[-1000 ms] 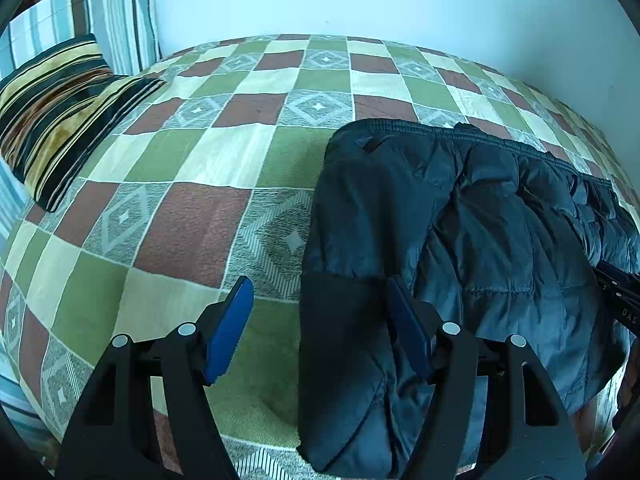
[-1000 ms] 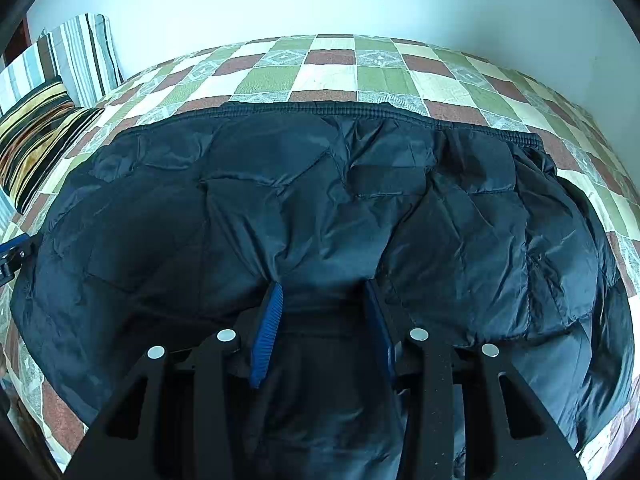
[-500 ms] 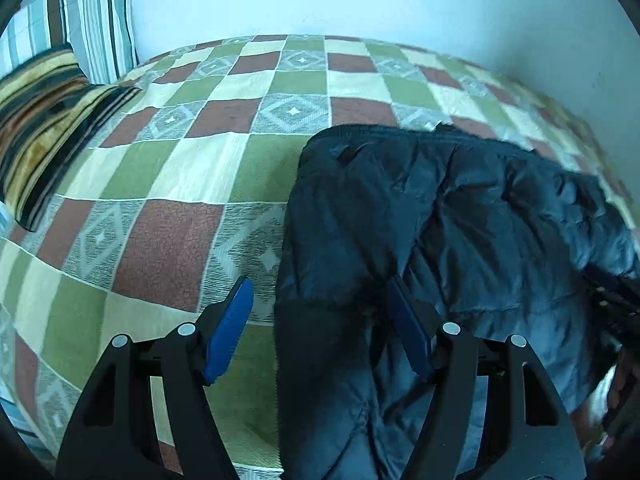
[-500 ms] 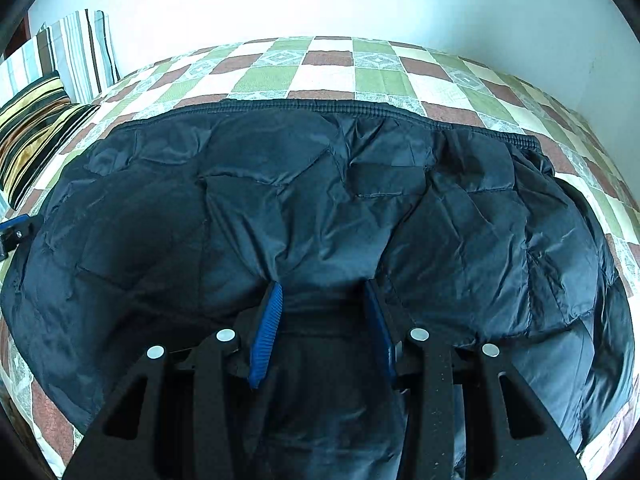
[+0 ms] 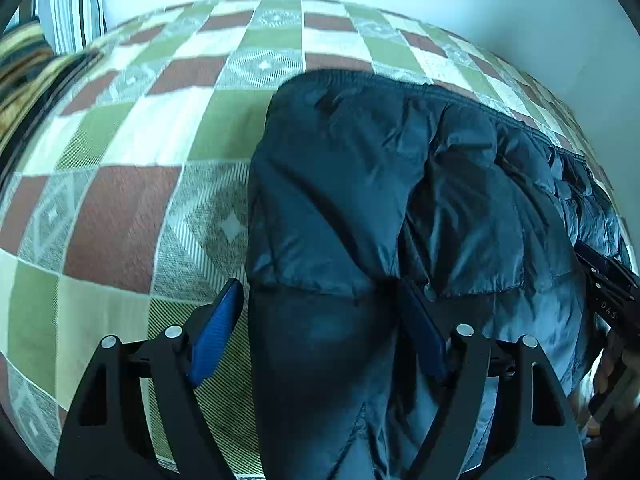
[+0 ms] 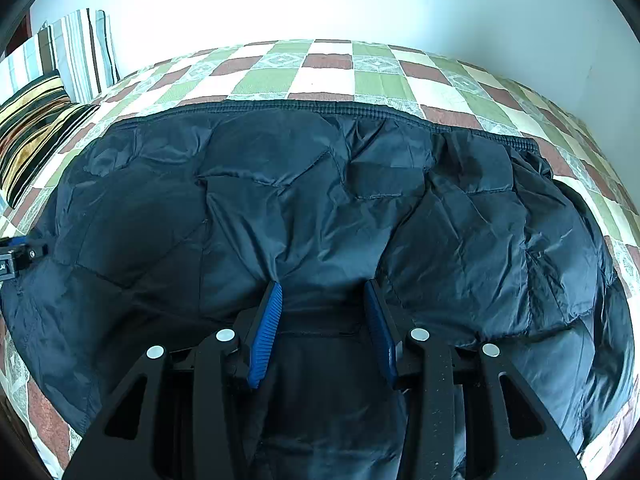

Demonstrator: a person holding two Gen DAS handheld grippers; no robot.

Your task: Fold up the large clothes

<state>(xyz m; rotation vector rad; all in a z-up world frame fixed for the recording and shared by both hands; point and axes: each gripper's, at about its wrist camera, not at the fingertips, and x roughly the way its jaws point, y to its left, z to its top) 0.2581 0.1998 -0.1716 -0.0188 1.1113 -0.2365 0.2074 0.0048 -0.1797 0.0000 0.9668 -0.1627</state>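
A dark navy padded jacket (image 6: 320,208) lies spread across the bed, its ribbed hem toward the far wall. In the left wrist view the jacket (image 5: 380,184) fills the right half. My left gripper (image 5: 320,300) is open, its blue pads straddling the jacket's near left edge. My right gripper (image 6: 322,296) is open, its jaws standing on either side of a raised fold at the jacket's near middle. The left gripper also shows at the left edge of the right wrist view (image 6: 16,256), and the right gripper at the right edge of the left wrist view (image 5: 608,288).
The bed carries a checked cover (image 5: 160,128) in green, cream and brown. Striped pillows (image 6: 44,120) lean at the head on the left. A white wall (image 6: 320,0) runs behind the bed.
My left gripper has moved forward and right along the jacket's left edge, so more fabric lies between its pads. The right gripper has hardly moved.
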